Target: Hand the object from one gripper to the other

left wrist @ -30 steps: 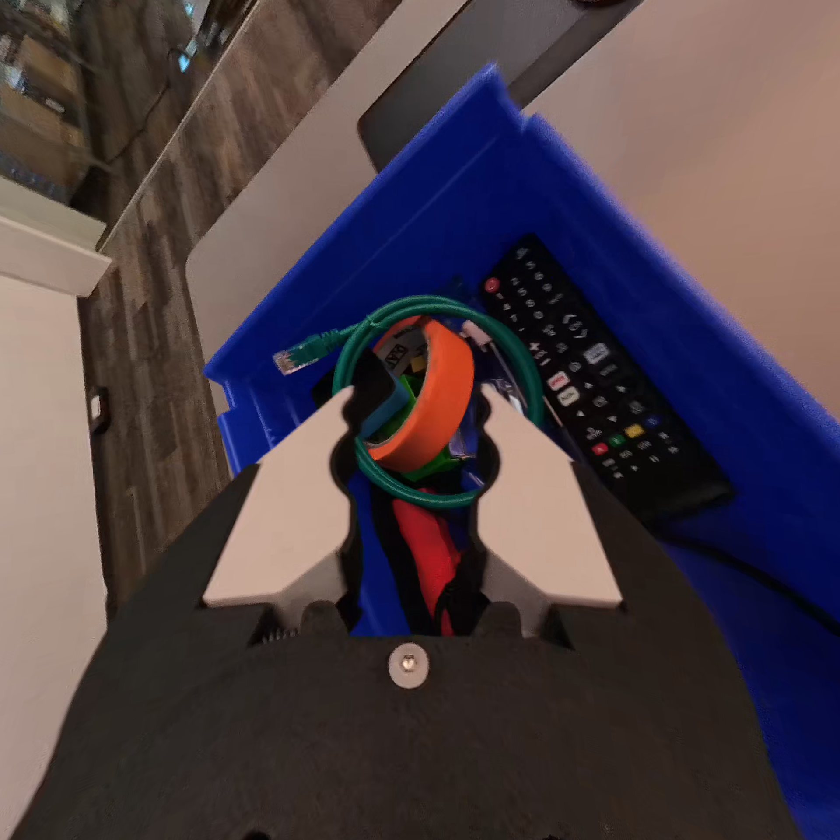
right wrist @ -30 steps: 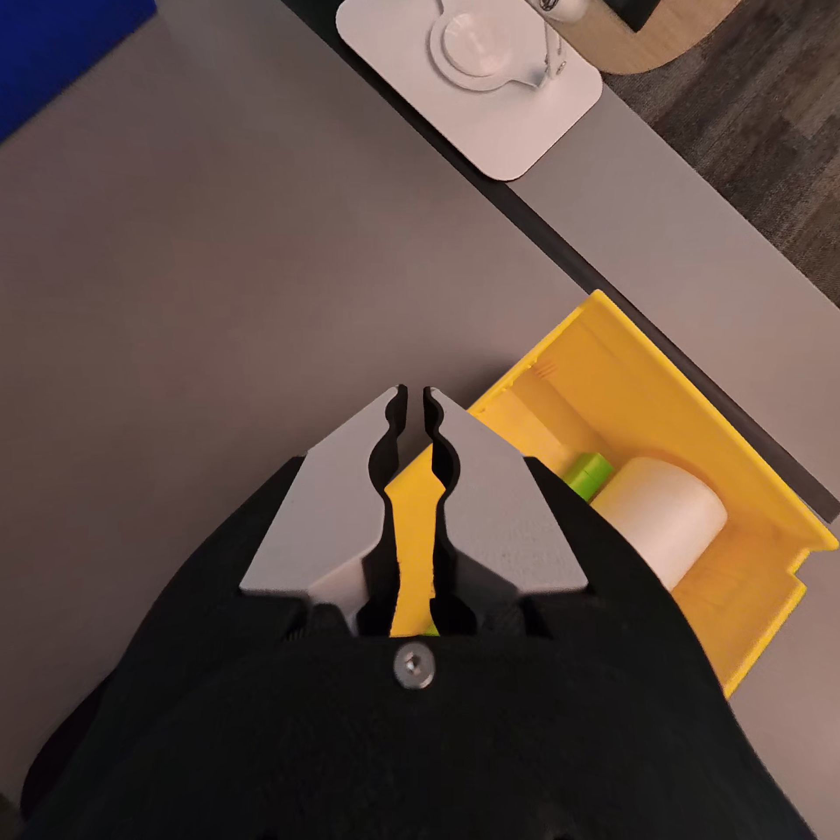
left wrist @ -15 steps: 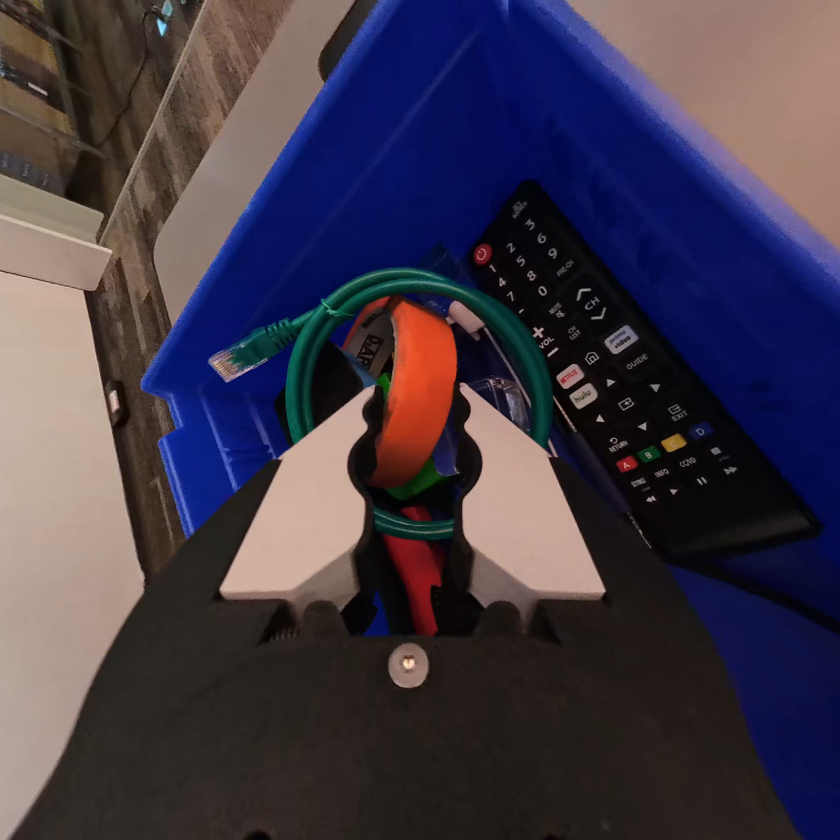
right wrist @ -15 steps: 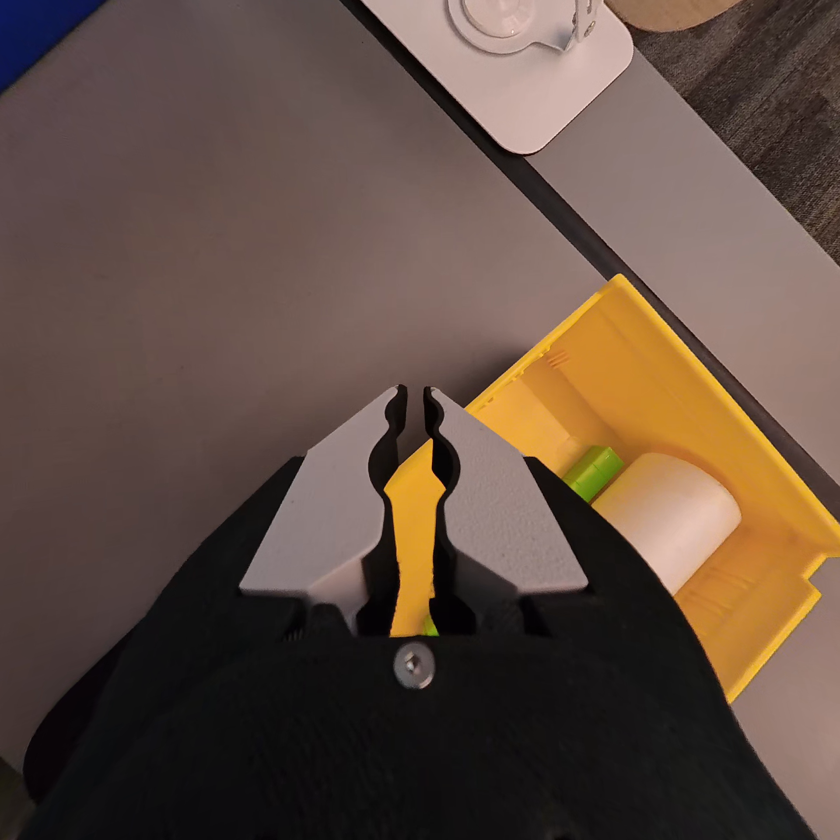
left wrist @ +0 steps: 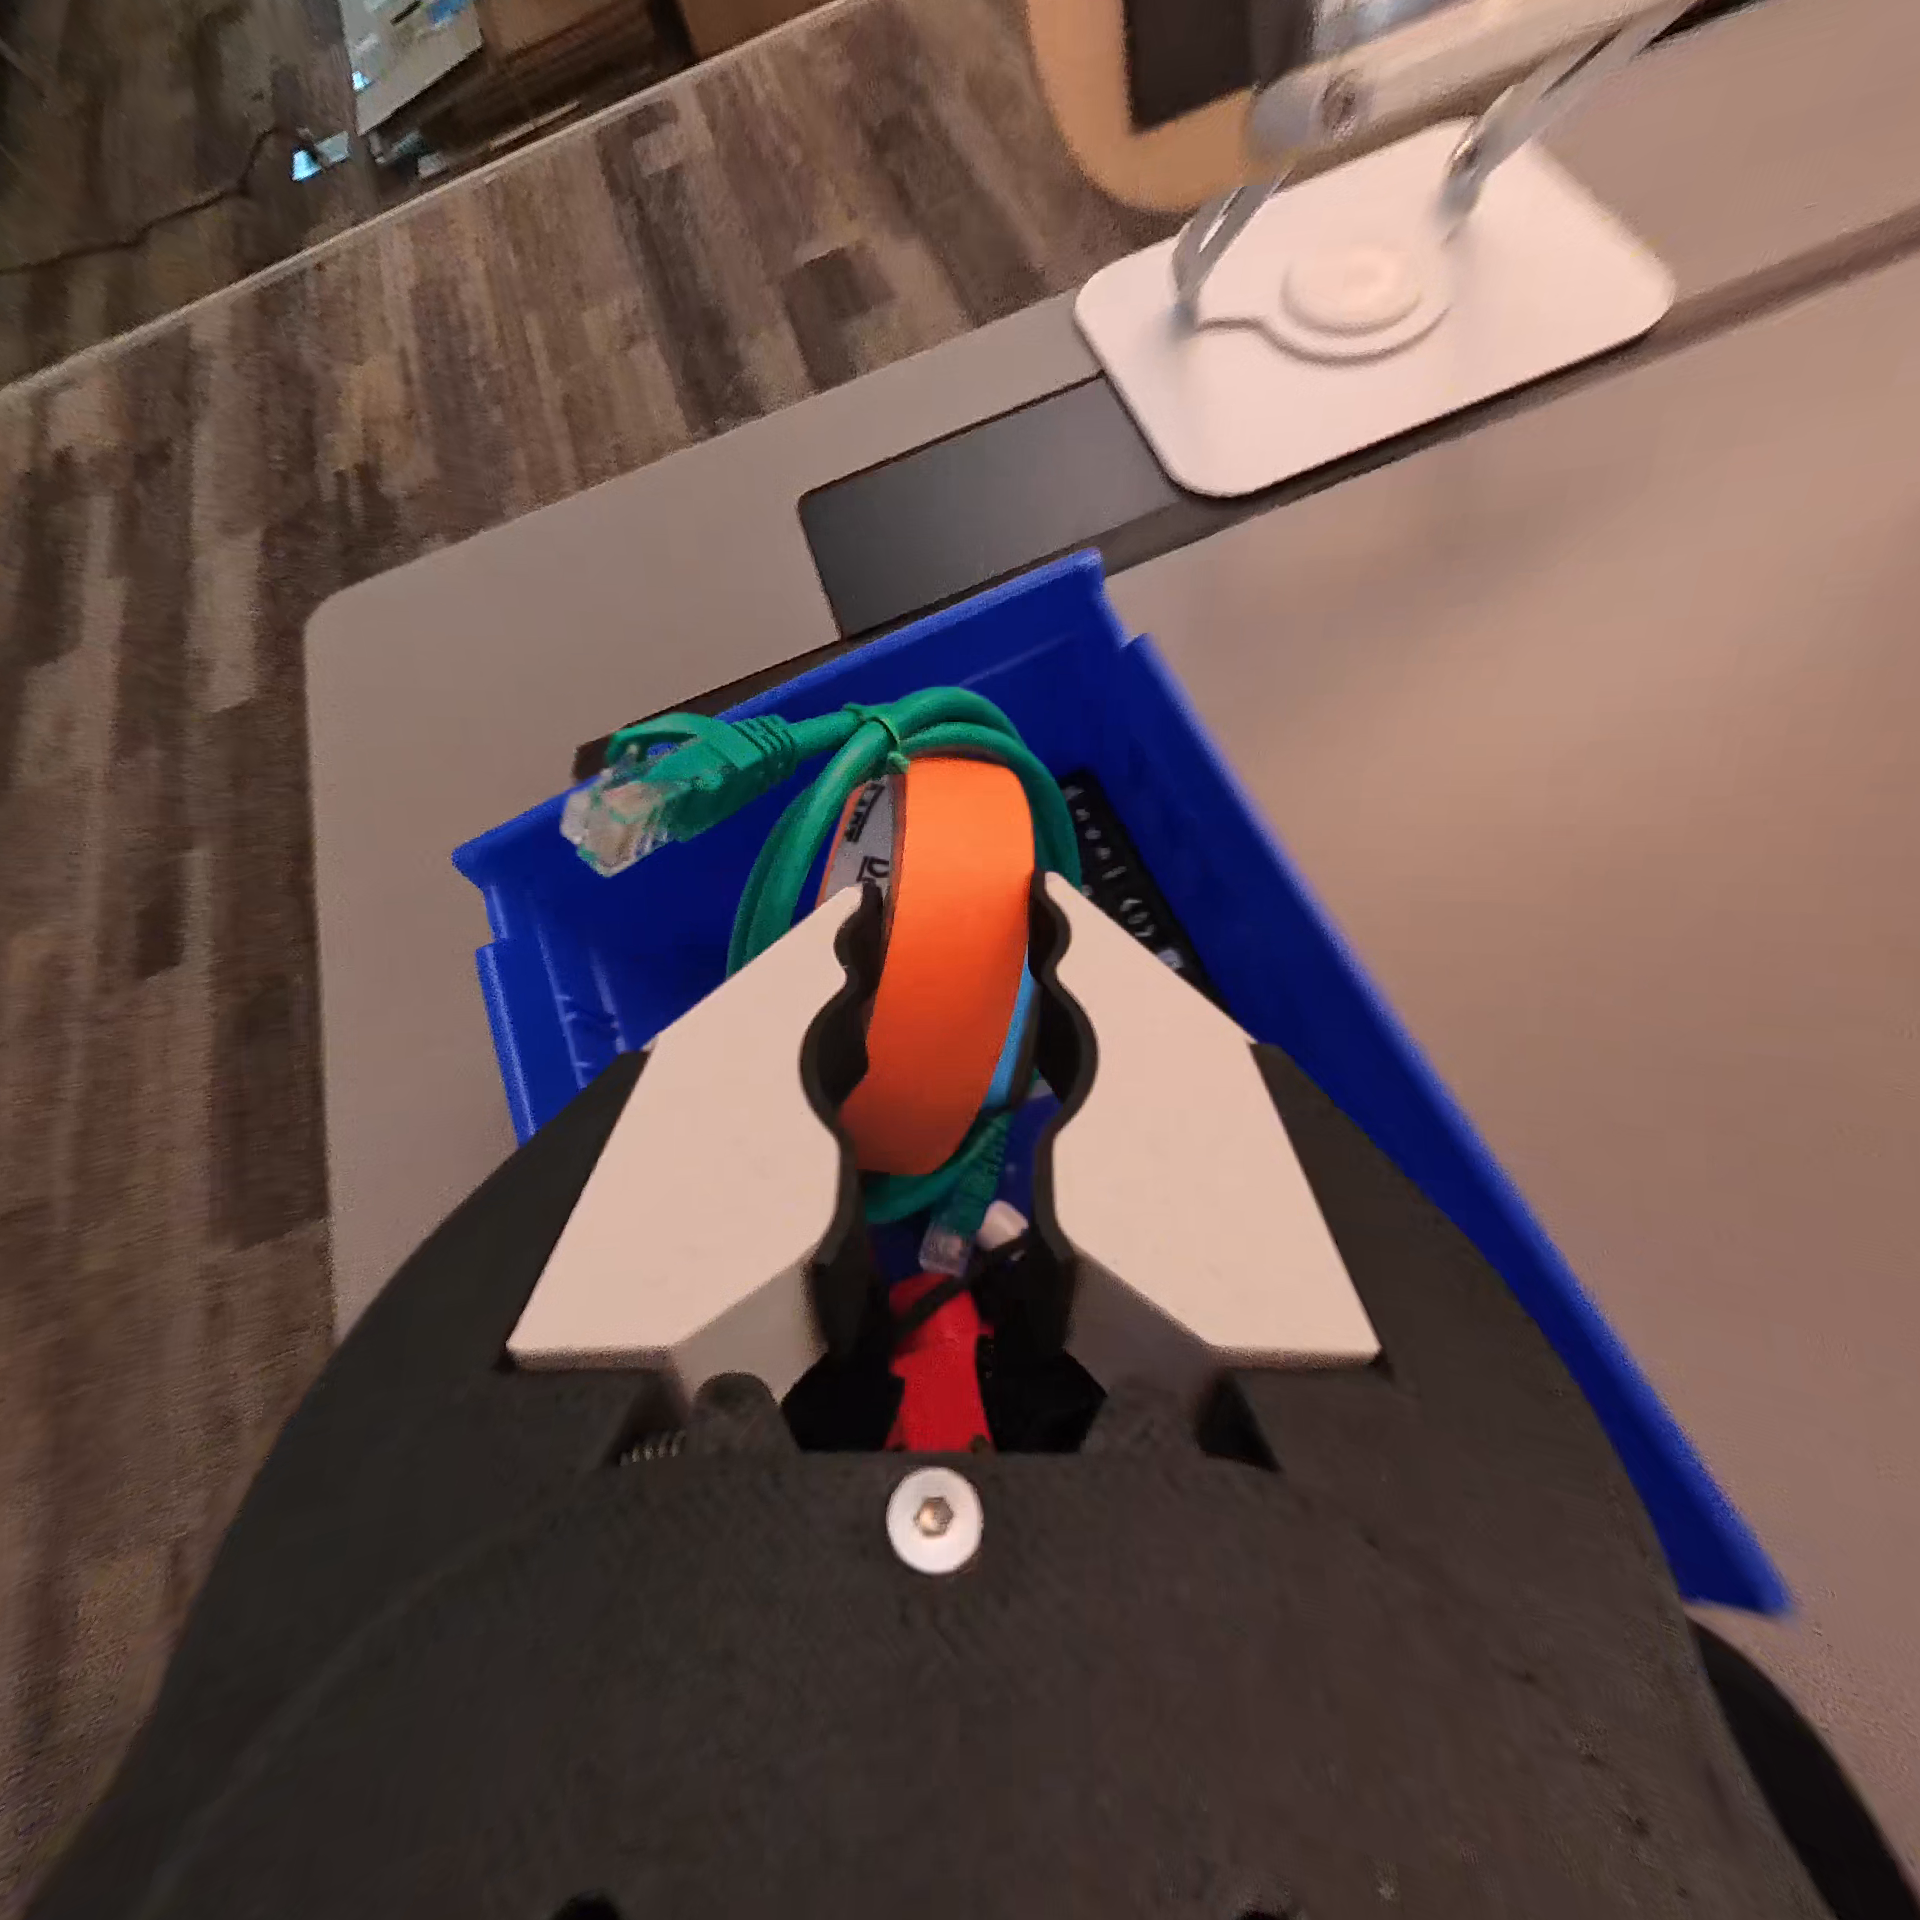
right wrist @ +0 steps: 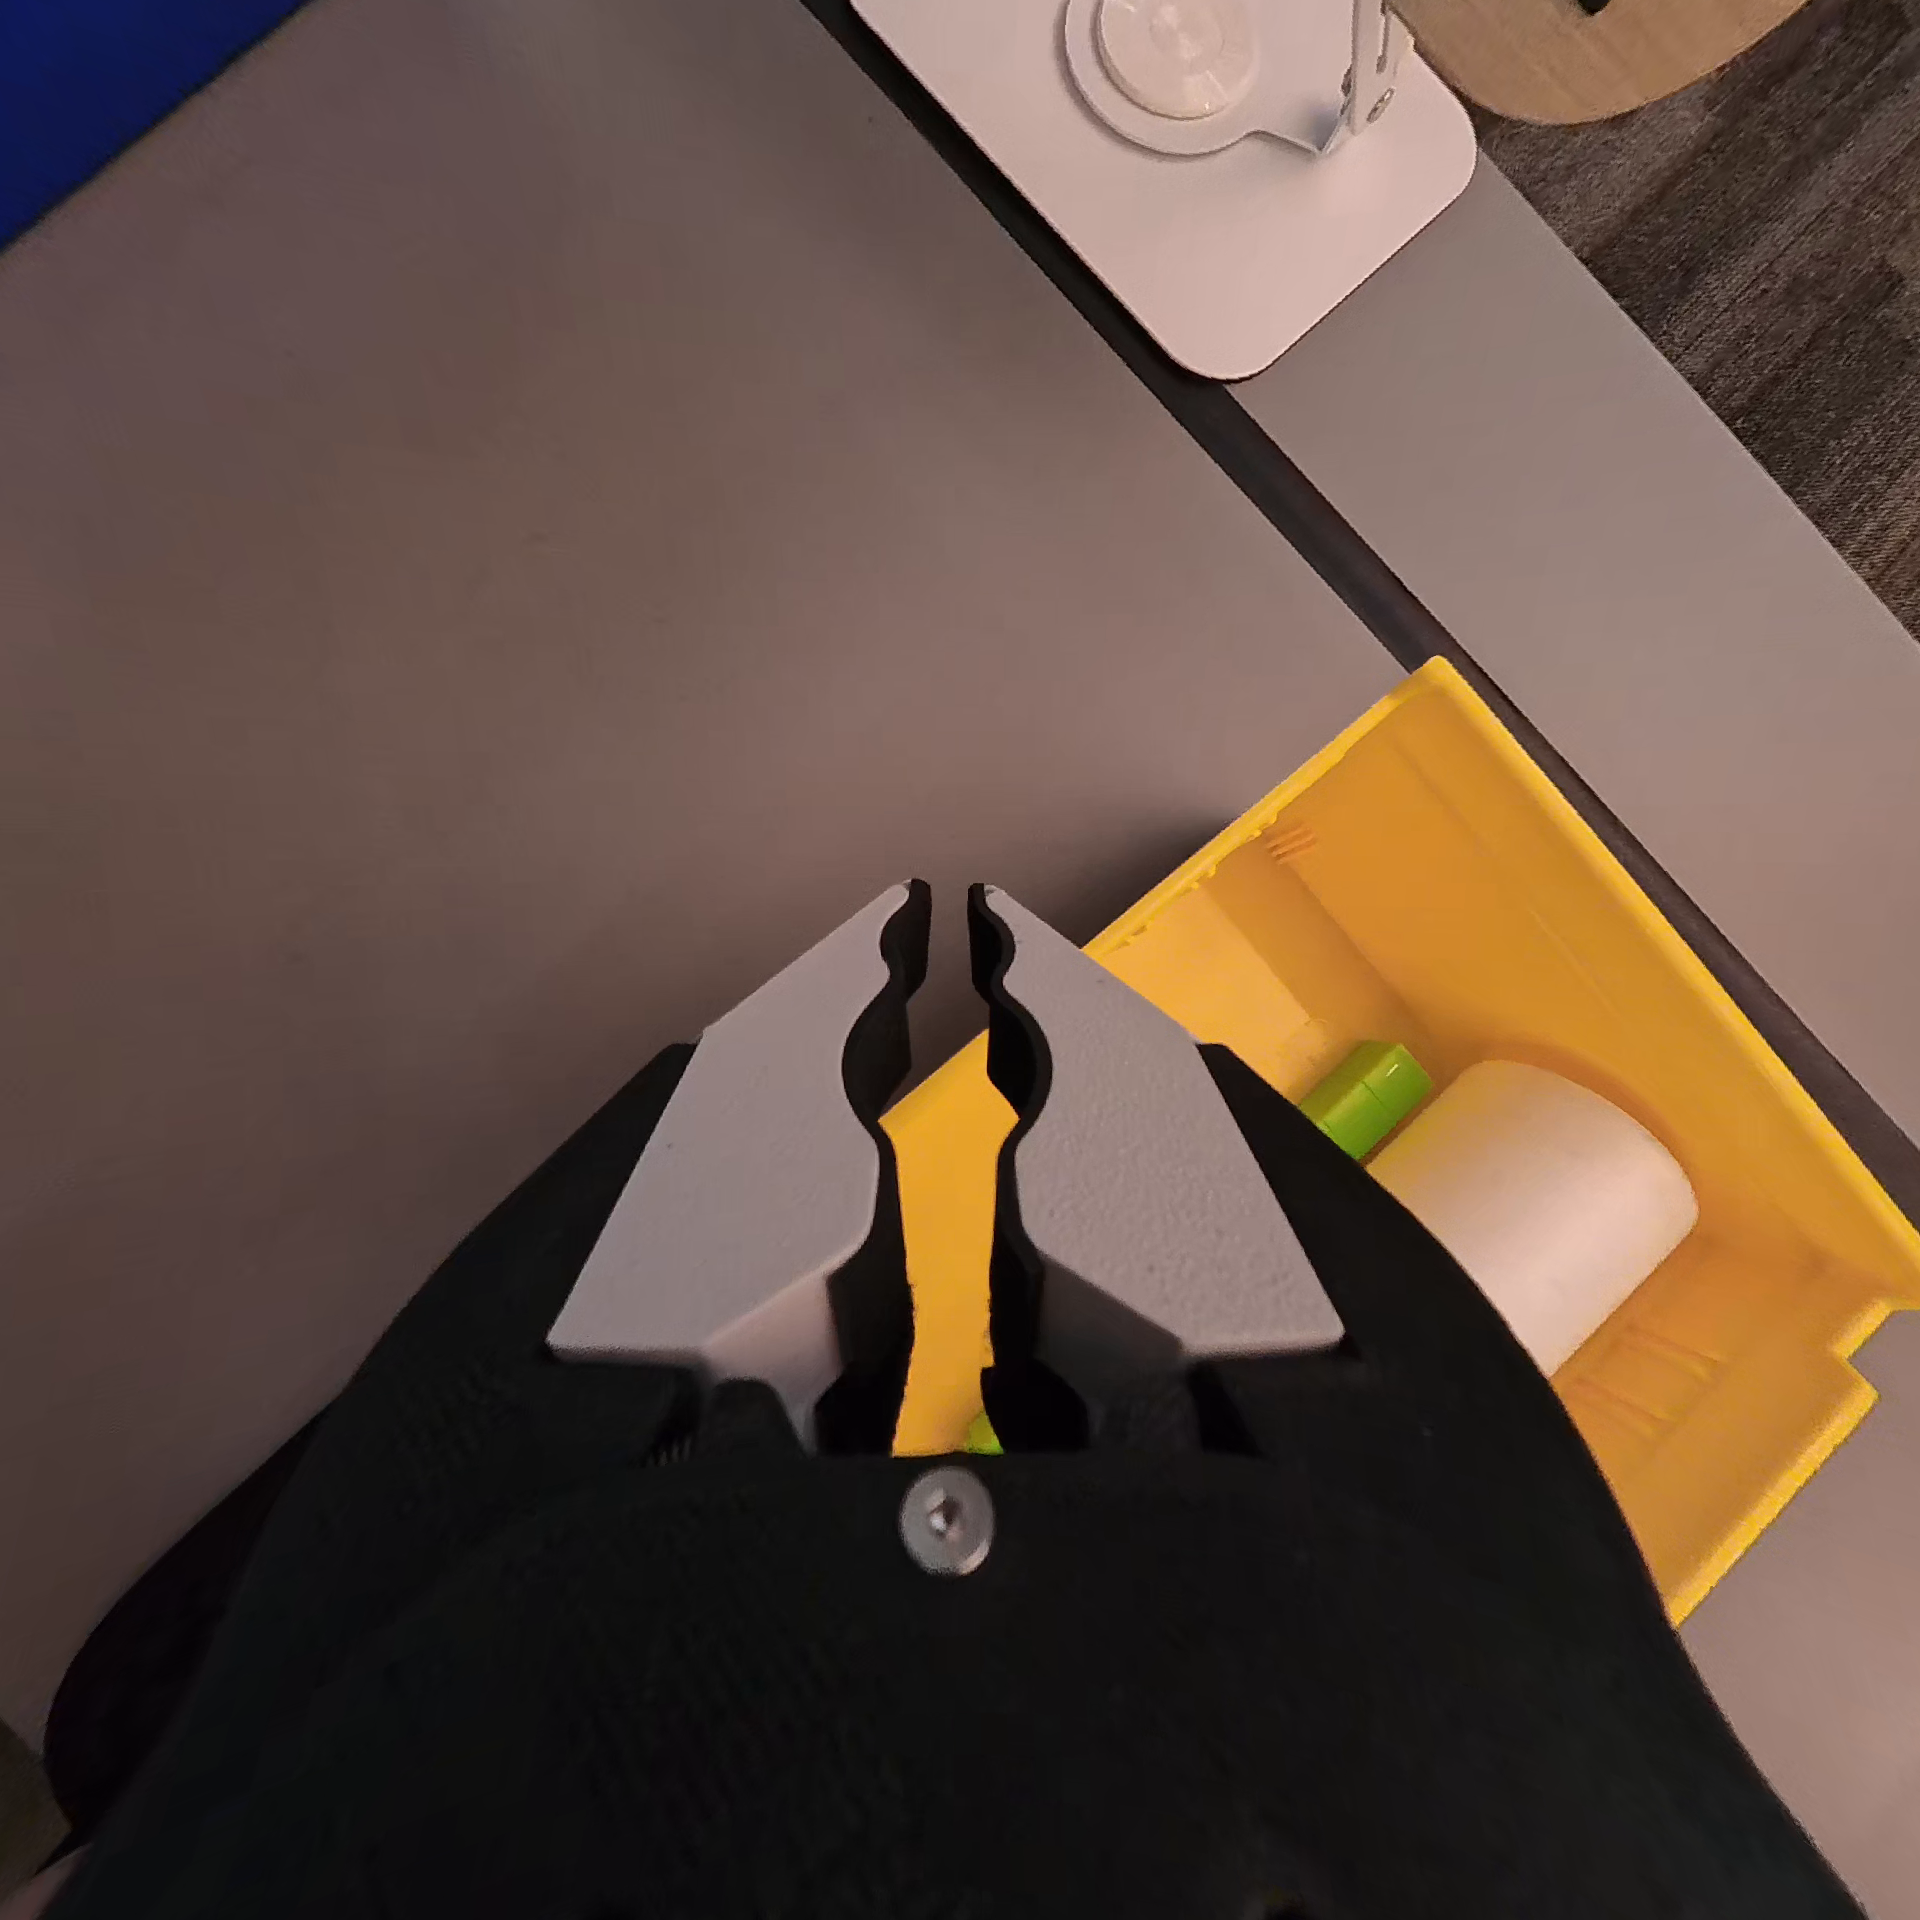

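An orange tape roll (left wrist: 940, 966) is clamped by the left gripper (left wrist: 948, 904) above a blue bin (left wrist: 1299, 997). The right gripper (right wrist: 949, 896) is held nearly closed, empty, near a yellow bin (right wrist: 1475, 894).

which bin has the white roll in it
The yellow bin by the right gripper: the white roll lies inside it. The blue bin holds cable.

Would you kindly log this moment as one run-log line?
left gripper: shut on orange tape roll, green cable lifted too | right gripper: near-shut, empty, over yellow bin | handover: not yet
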Available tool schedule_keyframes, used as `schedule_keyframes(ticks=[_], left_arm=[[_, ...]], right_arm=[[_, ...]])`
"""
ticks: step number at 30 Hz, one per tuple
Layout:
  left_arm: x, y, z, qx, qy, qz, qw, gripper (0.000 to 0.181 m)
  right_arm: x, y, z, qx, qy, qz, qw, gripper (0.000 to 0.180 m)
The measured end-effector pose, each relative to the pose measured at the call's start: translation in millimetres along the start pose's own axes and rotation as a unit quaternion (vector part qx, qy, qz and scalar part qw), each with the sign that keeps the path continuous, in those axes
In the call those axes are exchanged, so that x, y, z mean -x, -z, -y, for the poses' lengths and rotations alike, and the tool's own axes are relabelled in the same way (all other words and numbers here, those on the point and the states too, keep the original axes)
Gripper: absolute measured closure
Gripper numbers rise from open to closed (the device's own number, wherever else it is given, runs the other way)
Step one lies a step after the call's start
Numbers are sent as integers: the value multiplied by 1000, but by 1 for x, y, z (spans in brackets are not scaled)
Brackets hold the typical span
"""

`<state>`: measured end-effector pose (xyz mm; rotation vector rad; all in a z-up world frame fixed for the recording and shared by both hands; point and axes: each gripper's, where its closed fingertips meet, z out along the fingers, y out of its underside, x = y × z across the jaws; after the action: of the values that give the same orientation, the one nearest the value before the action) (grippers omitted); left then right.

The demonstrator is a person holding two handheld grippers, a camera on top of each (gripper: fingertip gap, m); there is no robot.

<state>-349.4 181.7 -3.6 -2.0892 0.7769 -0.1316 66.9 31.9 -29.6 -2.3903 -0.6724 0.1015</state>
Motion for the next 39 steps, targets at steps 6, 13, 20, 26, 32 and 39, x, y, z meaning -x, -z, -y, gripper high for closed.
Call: schedule_keyframes(ticks=[6,13,20,26,32,39], left_arm=[[-27,36,-1,6,76,-118,990,154],[-54,46,-33,91,112,-217,966,154],[-73,48,-69,188,105,-255,943,154],[-69,43,-60,172,75,-229,955,154],[-61,51,-53,144,53,-199,968,116],[-96,48,-87,236,-17,-250,939,99]], right_arm=[[3,-4,0,8,5,4,1000,173],[11,-12,-1,21,13,15,1000,173],[15,-22,-4,42,21,15,999,173],[17,-27,-5,54,28,16,998,173],[18,-29,-5,56,30,16,998,173],[18,-31,-8,62,32,17,997,173]])
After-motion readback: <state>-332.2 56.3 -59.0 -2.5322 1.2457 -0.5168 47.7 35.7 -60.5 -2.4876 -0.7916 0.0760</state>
